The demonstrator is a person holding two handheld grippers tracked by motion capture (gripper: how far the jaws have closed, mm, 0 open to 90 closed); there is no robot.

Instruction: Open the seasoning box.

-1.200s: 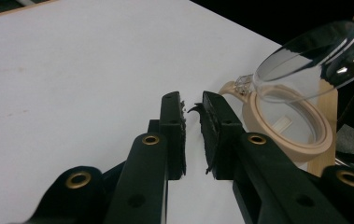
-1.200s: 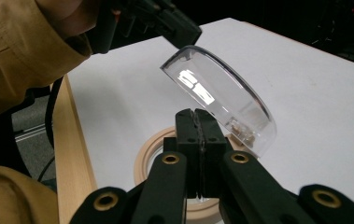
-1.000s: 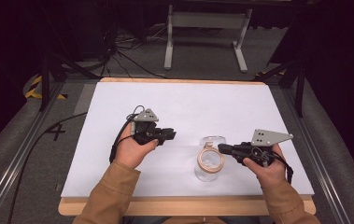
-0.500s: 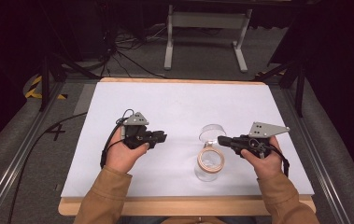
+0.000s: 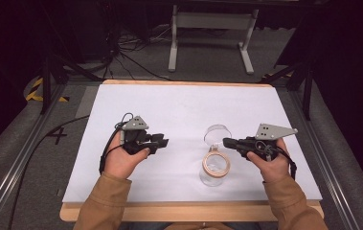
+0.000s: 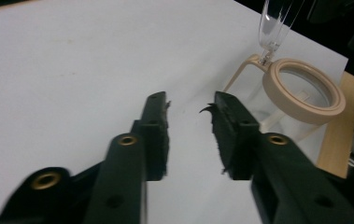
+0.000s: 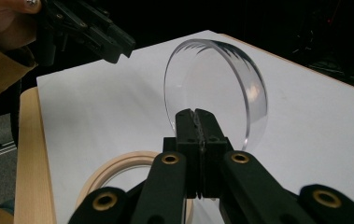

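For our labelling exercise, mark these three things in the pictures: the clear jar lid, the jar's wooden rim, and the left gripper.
clear lid (image 7: 212, 88), right gripper view, on its domed clear face.
wooden rim (image 6: 304, 109), left gripper view, on the near side of the ring.
left gripper (image 6: 189, 109), left gripper view, midway between its open fingertips.

The jar (image 5: 213, 170) looked like clear, glossy glass with a matt, pale wood-coloured rim, and its lid (image 7: 214, 91) was see-through and shiny too, glass or plastic. The worktop (image 5: 193, 103) had a smooth matt white sheet over a light wood edge. Both tools were matt black plastic with brass-looking rivets.
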